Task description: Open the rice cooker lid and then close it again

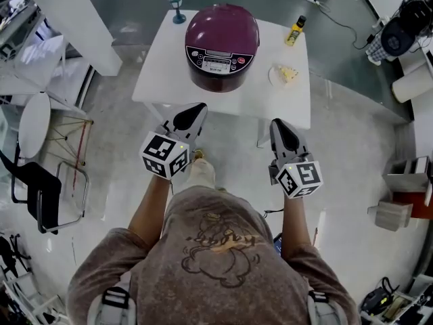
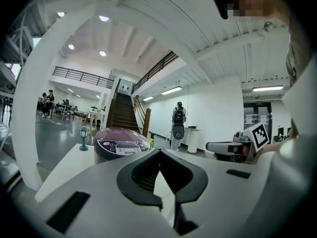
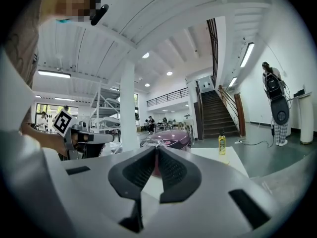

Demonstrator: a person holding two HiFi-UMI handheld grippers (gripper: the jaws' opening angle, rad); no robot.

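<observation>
Both pairs of jaws are clenched on nothing: the left gripper (image 2: pixel 159 154) and the right gripper (image 3: pixel 156 150) each show their tips pressed together with no object between.

Rice cooker (image 1: pixel 222 46): purple, domed, lid down. It sits on the white table (image 1: pixel 162 66), roughly mid-table, with the control panel facing the person.

Handling, my estimate: rigid body, likely heavy enough to stay put under a push. The glossy dome looks slippery, so it offers poor purchase for a pinch. The lid probably hinges at the far side, with a release near the front edge above the panel. I would press there with 1 closed tip. To close, I would push down on the front of the dome until it latches.

Around it are 3 other items:
- a small teal lamp (image 1: pixel 176 9) at the far left corner
- a yellow bottle (image 1: pixel 295 31) at the far right
- a plate (image 1: pixel 287 74) of food just right of the cooker

The 2 grippers sit at the table's near edge, apart from the cooker, 1 to either side.
</observation>
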